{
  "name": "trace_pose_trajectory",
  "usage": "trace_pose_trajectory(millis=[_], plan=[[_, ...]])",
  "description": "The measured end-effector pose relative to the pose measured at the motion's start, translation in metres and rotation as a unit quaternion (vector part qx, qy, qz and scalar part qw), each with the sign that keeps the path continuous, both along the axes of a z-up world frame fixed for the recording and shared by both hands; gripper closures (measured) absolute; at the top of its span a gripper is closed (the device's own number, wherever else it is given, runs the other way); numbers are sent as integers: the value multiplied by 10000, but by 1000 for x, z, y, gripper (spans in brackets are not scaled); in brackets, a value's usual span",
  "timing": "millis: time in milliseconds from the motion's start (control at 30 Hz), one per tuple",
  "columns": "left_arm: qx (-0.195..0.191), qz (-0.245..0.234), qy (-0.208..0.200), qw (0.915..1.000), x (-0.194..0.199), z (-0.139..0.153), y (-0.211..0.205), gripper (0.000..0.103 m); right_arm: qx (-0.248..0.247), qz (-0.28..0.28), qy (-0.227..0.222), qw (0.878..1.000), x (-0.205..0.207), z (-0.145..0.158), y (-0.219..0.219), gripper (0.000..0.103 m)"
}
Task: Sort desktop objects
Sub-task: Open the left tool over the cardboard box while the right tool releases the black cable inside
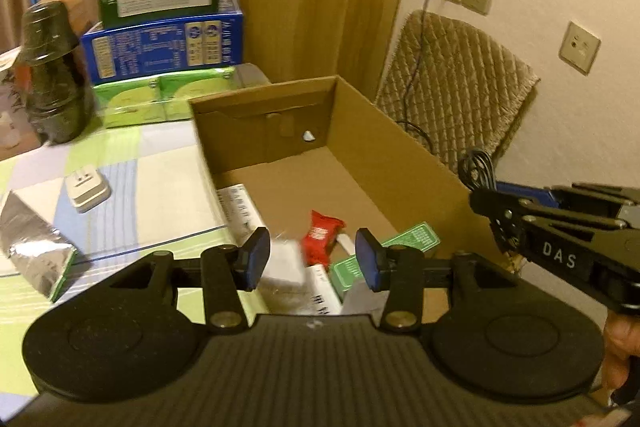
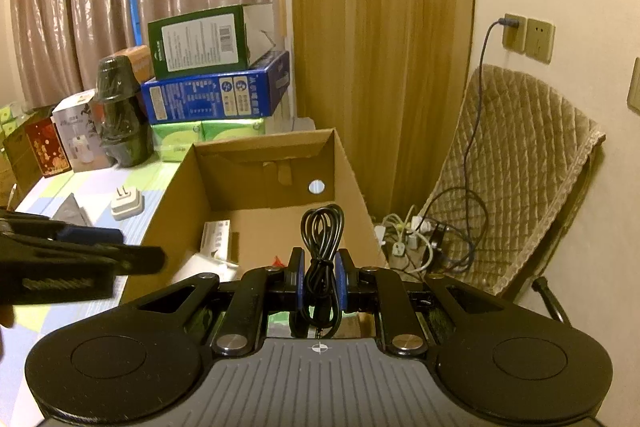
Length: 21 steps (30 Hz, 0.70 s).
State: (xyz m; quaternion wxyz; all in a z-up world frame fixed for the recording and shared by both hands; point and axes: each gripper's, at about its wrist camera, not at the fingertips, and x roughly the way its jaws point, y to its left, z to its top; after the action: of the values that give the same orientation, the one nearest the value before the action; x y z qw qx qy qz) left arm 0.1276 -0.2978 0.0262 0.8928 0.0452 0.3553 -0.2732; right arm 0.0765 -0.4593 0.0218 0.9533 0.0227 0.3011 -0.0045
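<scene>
An open cardboard box [image 1: 392, 163] stands on the table; it also shows in the right wrist view [image 2: 180, 195]. Inside lie a red snack packet [image 1: 322, 235], a green card [image 1: 416, 237], white boxes [image 1: 240, 211] and a white block [image 1: 282, 267]. My left gripper [image 1: 312, 259] is open and empty above the box's near end. My right gripper [image 2: 320, 279] is shut on a coiled black cable [image 2: 322, 239], held over the box. That gripper shows at the right of the left wrist view [image 1: 560, 239] with the cable [image 1: 478, 171].
A white plug adapter [image 1: 86, 189] and a silver foil packet [image 1: 34, 247] lie on the checked tablecloth left of the box. Stacked green and blue boxes [image 1: 168, 43] and a dark jar [image 1: 52, 75] stand behind. A padded chair [image 2: 520, 167] and floor cables [image 2: 420, 239] are at right.
</scene>
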Motion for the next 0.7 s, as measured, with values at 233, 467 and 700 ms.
trace_pose_trajectory(millis=[233, 467, 700], plan=[[-43, 331, 70, 9994, -3, -3, 38, 62, 60, 99, 9, 9999, 5, -1, 10, 91], [-101, 476, 116, 9987, -8, -6, 58, 58, 460, 272, -335, 9980, 22, 8, 19, 89], [-233, 595, 131, 9979, -15, -8, 76, 35, 662, 70, -400, 9970, 6, 10, 11, 50]])
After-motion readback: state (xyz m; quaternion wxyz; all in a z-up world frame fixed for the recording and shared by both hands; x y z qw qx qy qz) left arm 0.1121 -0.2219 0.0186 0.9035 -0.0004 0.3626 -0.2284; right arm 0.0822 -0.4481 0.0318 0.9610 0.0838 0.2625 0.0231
